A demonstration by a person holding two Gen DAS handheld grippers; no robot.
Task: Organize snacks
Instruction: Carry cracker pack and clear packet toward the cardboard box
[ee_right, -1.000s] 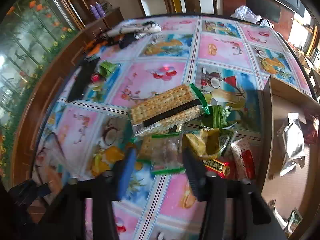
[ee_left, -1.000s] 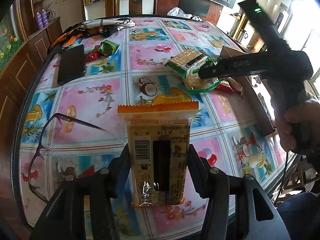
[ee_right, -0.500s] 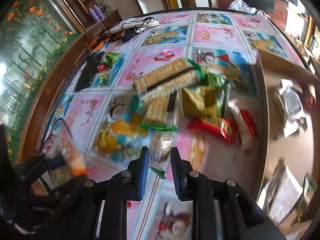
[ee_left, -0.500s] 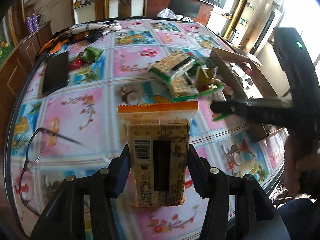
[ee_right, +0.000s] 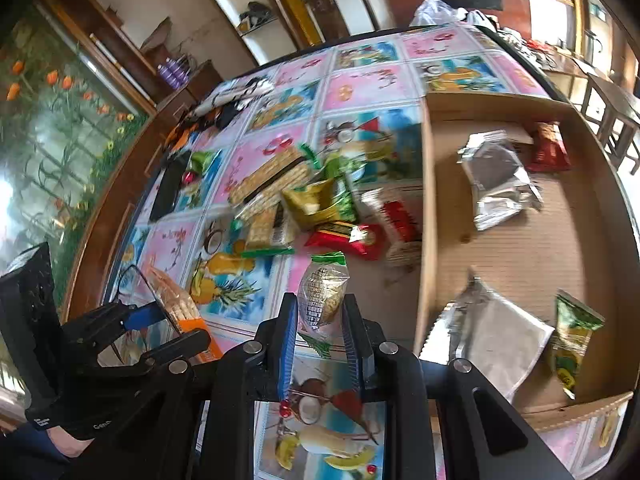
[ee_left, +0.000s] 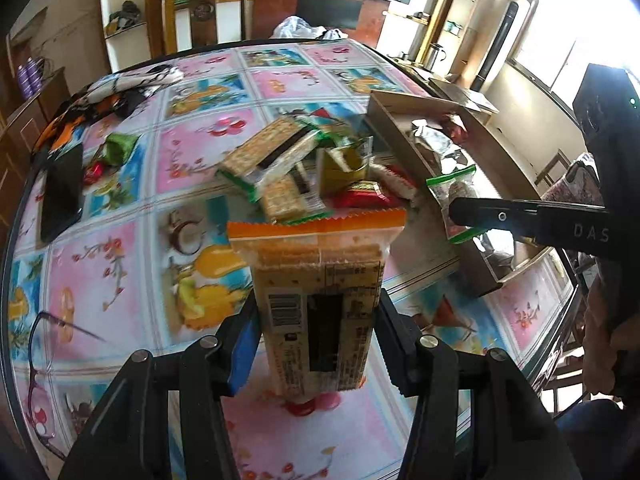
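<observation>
My left gripper (ee_left: 316,320) is shut on an orange-topped cracker pack (ee_left: 316,276), held above the table; it also shows in the right wrist view (ee_right: 176,304). My right gripper (ee_right: 320,316) is shut on a small clear snack packet with green ends (ee_right: 322,294), held above the table just left of the cardboard box (ee_right: 424,208); the packet also shows in the left wrist view (ee_left: 454,190). A pile of snacks (ee_right: 316,204) lies mid-table beside the box (ee_left: 390,128). The box holds silver, red and green packets.
A black phone (ee_left: 60,192) and small green and red candies (ee_left: 112,148) lie at the table's left. Glasses (ee_left: 40,344) lie near the left front edge. Cloth items (ee_left: 128,88) sit at the far left. Chair and cabinets stand behind the table.
My right gripper lifted the small packet from the pile and carried it right toward the box. My left gripper swung right with the cracker pack still held.
</observation>
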